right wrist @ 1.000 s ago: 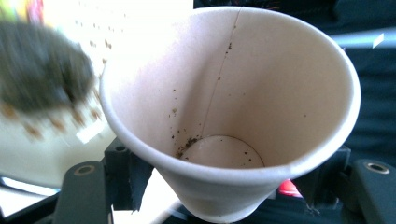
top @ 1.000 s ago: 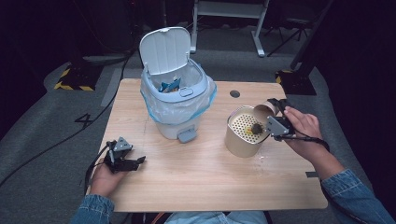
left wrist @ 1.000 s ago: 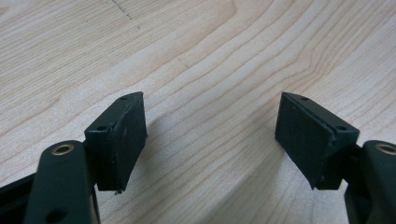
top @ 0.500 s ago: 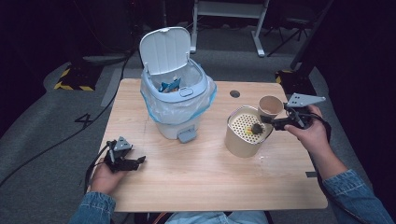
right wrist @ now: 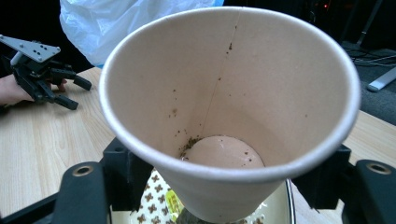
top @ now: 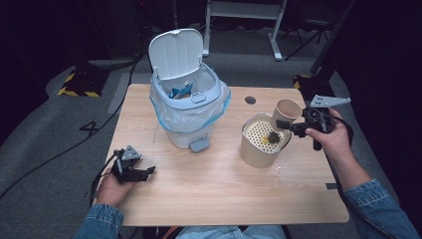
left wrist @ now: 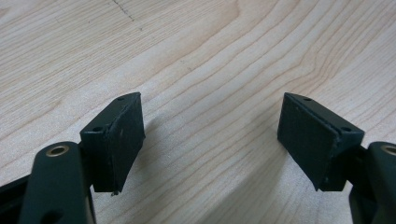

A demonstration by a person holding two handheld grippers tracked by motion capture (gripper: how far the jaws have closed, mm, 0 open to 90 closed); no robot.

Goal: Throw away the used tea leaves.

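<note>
My right claw (top: 287, 124) is clamped on the paper cup (top: 287, 112), one jaw on each side of its wall. I hold the cup above the far rim of the strainer pot (top: 261, 141), and dark crumbs stick inside it. My left claw (top: 142, 172) rests on the surface (top: 219, 194), jaws apart, with nothing between them. The bin (top: 189, 107) stands open behind.

Looks like a lab/studio recording space: lone light wooden table (top: 219, 199) on grey carpet, dark surroundings, black-yellow hazard tape (top: 75, 91), loose black floor cables (top: 59, 149), white metal stand (top: 244, 10).
</note>
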